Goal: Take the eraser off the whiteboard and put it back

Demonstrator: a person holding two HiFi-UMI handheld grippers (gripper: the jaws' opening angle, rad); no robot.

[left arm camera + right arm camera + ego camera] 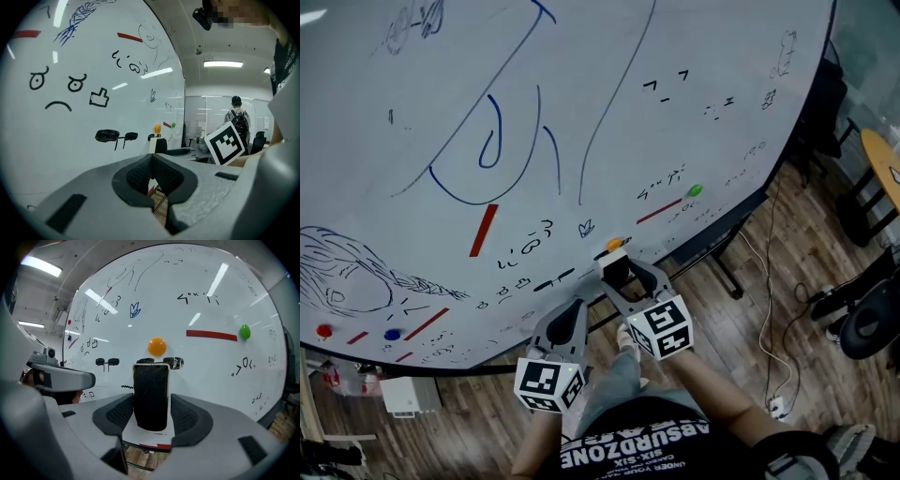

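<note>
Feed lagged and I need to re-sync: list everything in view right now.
whiteboard: one, white, scribbled blue and black, ahead
eraser: one, black felt on white, by the board's lower edge
orange magnet: one, just above the eraser
green magnet: one, further right
red magnet, blue magnet: one each, board's lower left
red strips: several, on the board
cable: one, pale, wood floor at right
left claw: grey, shut, empty
right claw: grey, shut on the eraser
</note>
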